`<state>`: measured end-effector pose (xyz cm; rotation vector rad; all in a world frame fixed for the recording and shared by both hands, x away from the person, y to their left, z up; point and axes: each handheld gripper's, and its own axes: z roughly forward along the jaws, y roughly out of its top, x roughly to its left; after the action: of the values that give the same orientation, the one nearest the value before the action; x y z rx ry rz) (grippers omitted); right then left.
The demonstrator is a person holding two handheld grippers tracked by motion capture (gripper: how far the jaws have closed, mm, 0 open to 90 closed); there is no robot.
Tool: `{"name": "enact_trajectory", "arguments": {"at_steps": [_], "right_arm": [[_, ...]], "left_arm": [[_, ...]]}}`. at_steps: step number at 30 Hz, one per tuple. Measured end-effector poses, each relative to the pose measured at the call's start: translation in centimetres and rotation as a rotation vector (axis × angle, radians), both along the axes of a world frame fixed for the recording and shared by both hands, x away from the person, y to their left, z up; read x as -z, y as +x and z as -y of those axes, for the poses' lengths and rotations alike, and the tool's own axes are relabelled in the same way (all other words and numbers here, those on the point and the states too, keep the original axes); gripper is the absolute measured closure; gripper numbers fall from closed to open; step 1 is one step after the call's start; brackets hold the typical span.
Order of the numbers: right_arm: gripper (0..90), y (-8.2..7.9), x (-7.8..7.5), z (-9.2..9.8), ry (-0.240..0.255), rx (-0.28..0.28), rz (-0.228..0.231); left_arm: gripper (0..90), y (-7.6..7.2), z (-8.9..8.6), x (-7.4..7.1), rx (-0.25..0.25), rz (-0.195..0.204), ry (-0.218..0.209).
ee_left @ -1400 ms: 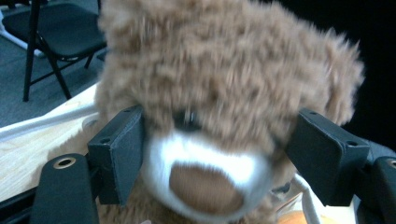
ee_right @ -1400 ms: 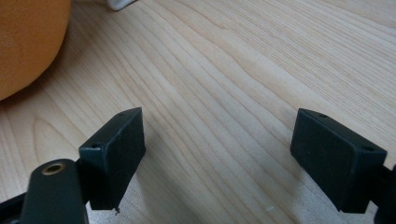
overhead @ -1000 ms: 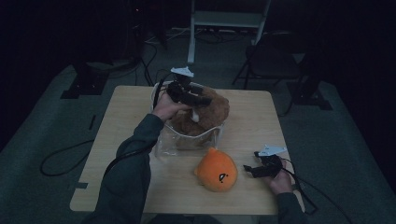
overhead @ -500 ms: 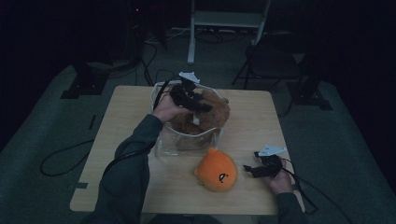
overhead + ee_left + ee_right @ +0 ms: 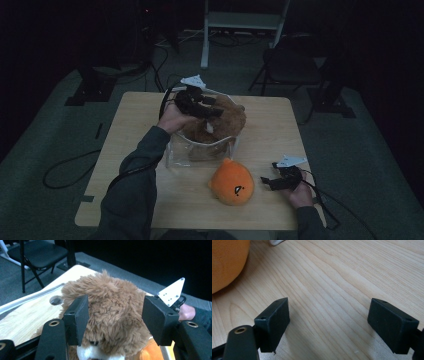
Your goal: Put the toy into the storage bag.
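Two jaws of the left gripper point(image 5: 115, 322) have just been closing around the brown plush bear point(image 5: 112, 307), which sits in the clear bin point(image 5: 200, 150); beside that bin, the right gripper point(image 5: 274, 183) rests spread on the desk point(image 5: 130, 150).

Brown bear point(image 5: 227, 120), orange plush point(image 5: 232, 181) (black mark).

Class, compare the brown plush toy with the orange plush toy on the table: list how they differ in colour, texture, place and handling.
The brown plush toy is shaggy; the orange plush toy looks smooth and round. The brown one sits in the clear container; the orange one lies on the bare table. The left gripper straddles the brown one, its jaws having just been closing; nothing touches the orange one. Both are soft toys.
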<state>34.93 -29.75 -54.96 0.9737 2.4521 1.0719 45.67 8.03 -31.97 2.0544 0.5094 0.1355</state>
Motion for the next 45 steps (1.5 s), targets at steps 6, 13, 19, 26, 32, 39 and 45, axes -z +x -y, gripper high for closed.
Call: {"name": "enact_trajectory", "arguments": {"at_steps": [6, 13, 19, 26, 32, 39, 45], "right_arm": [[17.0, 0.0, 0.0, 0.0, 0.0, 0.0, 0.0], [17.0, 0.0, 0.0, 0.0, 0.0, 0.0, 0.0], [17.1, 0.0, 0.0, 0.0, 0.0, 0.0, 0.0], [17.1, 0.0, 0.0, 0.0, 0.0, 0.0, -0.001], [17.1, 0.0, 0.0, 0.0, 0.0, 0.001, -0.001], [17.0, 0.0, 0.0, 0.0, 0.0, 0.001, -0.001], [17.0, 0.0, 0.0, 0.0, -0.001, 0.001, -0.001]], "left_arm": [[38.5, -0.7, -1.4, -0.4, -0.028, 0.015, -0.042], [37.8, -1.5, -2.6, -0.3, -0.041, 0.032, -0.06], [37.0, -1.9, -3.3, 0.0, -0.061, 0.038, -0.083], [35.1, -2.9, -3.7, 0.3, -0.08, 0.077, -0.074], [33.4, -4.0, -3.9, 0.3, -0.089, 0.104, -0.081], [32.7, -4.8, -4.0, 0.5, -0.077, 0.099, -0.096], [32.6, -5.5, -3.9, 1.0, -0.07, 0.103, -0.086]]}}
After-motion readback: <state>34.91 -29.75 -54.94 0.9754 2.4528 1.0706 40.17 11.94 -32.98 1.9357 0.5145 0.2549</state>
